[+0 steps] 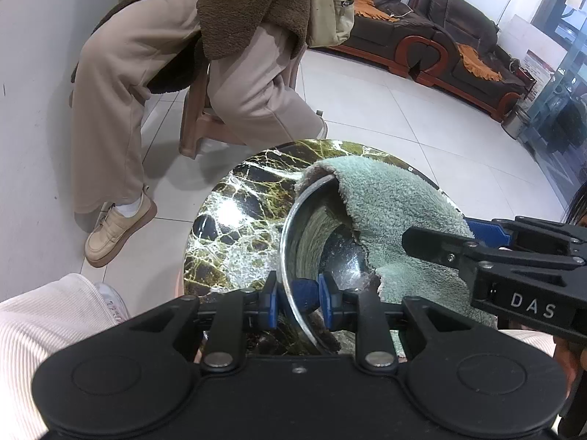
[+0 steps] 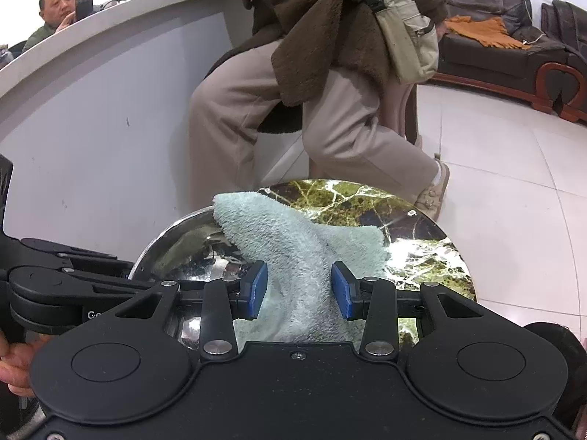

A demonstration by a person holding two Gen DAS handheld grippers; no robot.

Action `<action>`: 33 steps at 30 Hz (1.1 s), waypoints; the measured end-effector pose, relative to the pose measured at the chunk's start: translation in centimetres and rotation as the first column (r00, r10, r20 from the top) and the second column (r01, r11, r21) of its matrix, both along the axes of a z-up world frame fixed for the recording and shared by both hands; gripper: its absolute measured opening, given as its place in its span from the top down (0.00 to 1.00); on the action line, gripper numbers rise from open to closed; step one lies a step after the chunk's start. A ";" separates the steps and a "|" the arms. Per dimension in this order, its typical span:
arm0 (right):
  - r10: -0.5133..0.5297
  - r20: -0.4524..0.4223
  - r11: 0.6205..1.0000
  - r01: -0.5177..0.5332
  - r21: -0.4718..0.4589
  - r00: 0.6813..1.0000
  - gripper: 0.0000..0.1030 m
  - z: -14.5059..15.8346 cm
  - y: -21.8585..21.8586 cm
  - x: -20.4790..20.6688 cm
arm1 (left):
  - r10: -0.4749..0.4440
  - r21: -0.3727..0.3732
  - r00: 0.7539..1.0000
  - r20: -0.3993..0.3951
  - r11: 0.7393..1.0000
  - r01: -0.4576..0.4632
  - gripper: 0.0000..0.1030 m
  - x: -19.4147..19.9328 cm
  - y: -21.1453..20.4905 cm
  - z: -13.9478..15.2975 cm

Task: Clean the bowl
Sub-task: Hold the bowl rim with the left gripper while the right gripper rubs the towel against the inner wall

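Polished steel marks the bowl [image 1: 315,227], which sits low in the centre of the left wrist view on a round marble bench [image 1: 234,220], its rim tipped toward the camera. The left tool [image 1: 298,293] is clamped on the near rim, one blue pad inside the wall and one outside, with the thin edge running between them. A pale green towel [image 1: 396,212] drapes over the far and right side of the bowl and spills into the hollow; the right tool [image 1: 473,233] enters from the right edge of that frame with its blue tips buried in the cloth. In the right wrist view the right tool's pads [image 2: 256,289] stand apart with a bunched ridge of towel [image 2: 304,256] rising between them, and I cannot tell whether they pinch it or merely straddle it. The bowl looks light, stiff and slick, so it will likely skate or spin on the glossy stone under a wiping push unless the rim hold stays firm; the thin lip is the sensible place to take it, as the curved wall offers no purchase. The towel is soft and floppy and is best held by a thick fold. Whether the inside is already wiped cannot be judged from its mirrored surface.
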State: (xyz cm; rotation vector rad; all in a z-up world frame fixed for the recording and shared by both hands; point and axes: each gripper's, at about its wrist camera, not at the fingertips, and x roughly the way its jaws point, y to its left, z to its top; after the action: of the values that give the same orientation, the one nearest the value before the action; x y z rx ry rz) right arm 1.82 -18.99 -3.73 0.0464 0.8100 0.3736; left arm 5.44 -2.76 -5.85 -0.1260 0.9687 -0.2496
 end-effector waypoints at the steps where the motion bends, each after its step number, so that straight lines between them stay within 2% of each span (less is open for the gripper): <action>1: 0.002 0.000 1.000 -0.002 0.000 1.000 0.63 0.0 0.1 0.0 | 0.000 0.001 1.000 0.000 1.000 0.000 0.80 0.0 0.0 0.0; 33: 0.037 -0.014 0.999 -0.037 -0.033 0.999 0.63 0.6 -0.2 0.1 | -0.003 -0.003 1.000 -0.006 1.000 0.003 0.80 0.5 0.2 0.2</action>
State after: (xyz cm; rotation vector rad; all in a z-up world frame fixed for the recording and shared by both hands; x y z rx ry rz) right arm 1.96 -19.19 -3.17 0.0028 0.8310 0.3947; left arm 5.94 -2.56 -5.69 -0.1283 0.9743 -0.2533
